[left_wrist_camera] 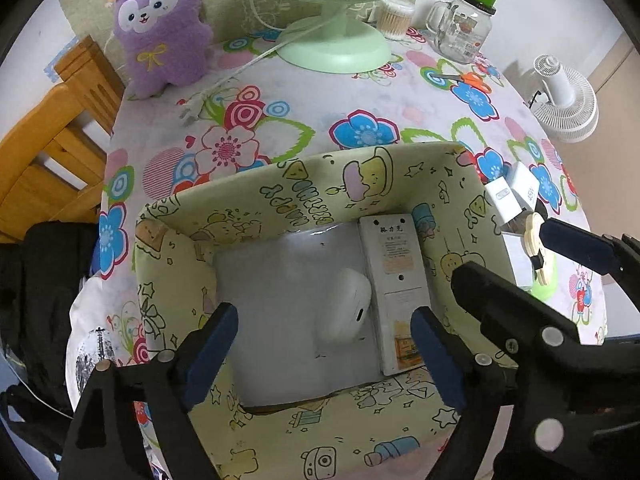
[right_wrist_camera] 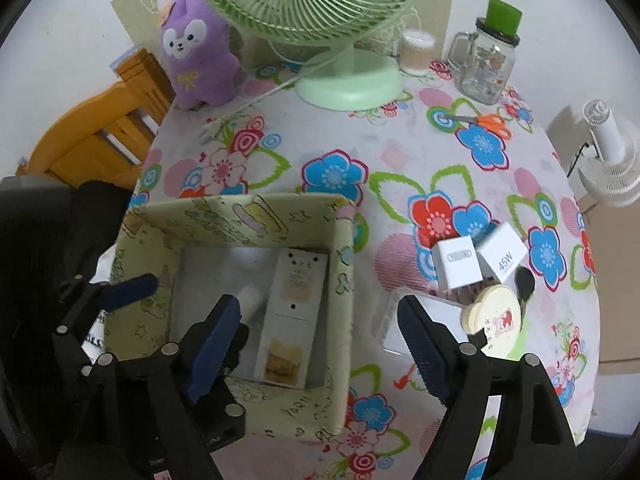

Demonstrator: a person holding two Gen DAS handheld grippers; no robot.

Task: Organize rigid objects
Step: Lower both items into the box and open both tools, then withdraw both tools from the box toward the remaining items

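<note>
A person's left gripper (left_wrist_camera: 324,344) hangs over an open, cartoon-printed storage box (left_wrist_camera: 360,176) on a flower-patterned surface (left_wrist_camera: 320,120), its blue-padded fingers (left_wrist_camera: 212,344) spread wide apart and holding nothing. Inside the box, a white earbud case (left_wrist_camera: 348,306) lies against a long white remote-like device (left_wrist_camera: 396,292) resting along the right wall. The right gripper (right_wrist_camera: 324,344) hovers over the box's right edge, its fingers (right_wrist_camera: 424,348) likewise apart and empty. Just right of the box, outside it, sit two white chargers: a small one (right_wrist_camera: 456,266) and one marked 45W (right_wrist_camera: 502,252), touching each other, beside a round cream-coloured disc (right_wrist_camera: 494,318). Farther back stand a green desk fan (right_wrist_camera: 344,80), a purple plush toy (right_wrist_camera: 198,56), a glass jar with a green lid (right_wrist_camera: 488,64) and orange-handled scissors (right_wrist_camera: 486,122).
</note>
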